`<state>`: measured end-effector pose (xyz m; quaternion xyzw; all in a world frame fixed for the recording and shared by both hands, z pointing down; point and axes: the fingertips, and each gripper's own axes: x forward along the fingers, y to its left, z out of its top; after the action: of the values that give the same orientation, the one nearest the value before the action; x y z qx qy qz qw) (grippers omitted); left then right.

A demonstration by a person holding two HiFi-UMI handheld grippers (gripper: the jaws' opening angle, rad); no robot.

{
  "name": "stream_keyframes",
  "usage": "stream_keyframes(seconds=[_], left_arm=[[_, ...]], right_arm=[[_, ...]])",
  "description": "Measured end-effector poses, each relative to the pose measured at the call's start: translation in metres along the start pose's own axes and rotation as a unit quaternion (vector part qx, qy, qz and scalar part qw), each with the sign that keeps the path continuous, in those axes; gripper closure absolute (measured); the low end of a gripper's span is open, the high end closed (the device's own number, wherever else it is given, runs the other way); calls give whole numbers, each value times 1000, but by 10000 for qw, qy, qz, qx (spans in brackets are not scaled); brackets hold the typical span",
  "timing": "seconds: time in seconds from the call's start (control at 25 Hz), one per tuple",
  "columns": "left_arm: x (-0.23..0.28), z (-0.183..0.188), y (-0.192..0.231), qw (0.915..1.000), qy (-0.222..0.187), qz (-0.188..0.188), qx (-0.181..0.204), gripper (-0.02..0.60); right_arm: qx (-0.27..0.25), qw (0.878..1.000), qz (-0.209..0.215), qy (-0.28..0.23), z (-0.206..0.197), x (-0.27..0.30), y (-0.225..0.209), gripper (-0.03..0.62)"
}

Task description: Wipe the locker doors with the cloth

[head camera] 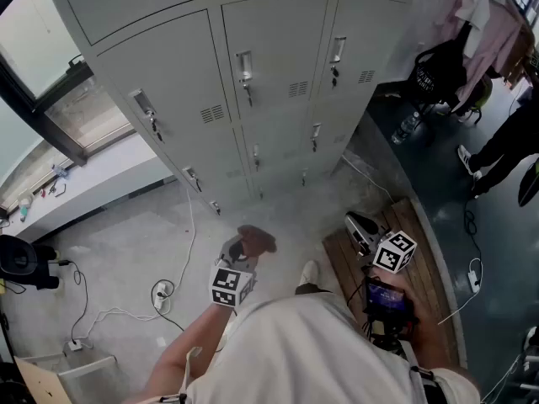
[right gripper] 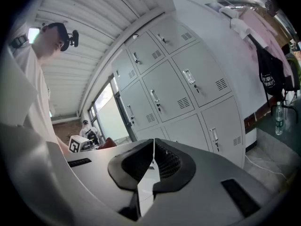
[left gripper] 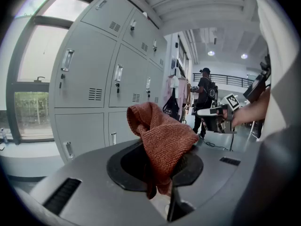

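A rust-red knitted cloth point(left gripper: 162, 142) is bunched between the jaws of my left gripper point(left gripper: 160, 166), which is shut on it. In the head view the same cloth point(head camera: 257, 240) shows at the tip of the left gripper point(head camera: 240, 255), held low and short of the grey locker doors point(head camera: 269, 66). The lockers point(left gripper: 89, 93) stand a little way ahead of the cloth, not touched by it. My right gripper point(right gripper: 153, 161) is shut with nothing between its jaws, and it points towards the lockers point(right gripper: 188, 88). In the head view the right gripper point(head camera: 364, 230) hangs over a wooden board.
White cables point(head camera: 181, 268) and a power strip point(head camera: 162, 291) lie on the pale floor at left. A wooden board point(head camera: 421, 268) lies right of my feet. Clothes and a black bag point(head camera: 442, 70) hang at the lockers' right end. A person point(left gripper: 205, 95) stands further off.
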<state>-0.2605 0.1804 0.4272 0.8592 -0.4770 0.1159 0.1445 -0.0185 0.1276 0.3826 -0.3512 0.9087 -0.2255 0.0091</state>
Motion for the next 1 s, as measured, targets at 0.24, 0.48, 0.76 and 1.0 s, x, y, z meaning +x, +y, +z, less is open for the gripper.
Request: stream_keyframes(seconds=[0.24,0.48,0.76,1.0], left_arm=[[83,39,-28,9999,-19,153,-55,511],[124,62,-35,9980,-59,618,-141,511],[125,57,-31,9934,137,1086,-353,511],[122,38,-14,9889,374,1317,-581,511]], right_arm=[[-183,9993,230,211,43,6,-80,576],[-171,9971,623,400,59,17,-129,576],[10,9947,964,369,64,37,-153,576],[8,9913,1116,694,47,67,-154,576]])
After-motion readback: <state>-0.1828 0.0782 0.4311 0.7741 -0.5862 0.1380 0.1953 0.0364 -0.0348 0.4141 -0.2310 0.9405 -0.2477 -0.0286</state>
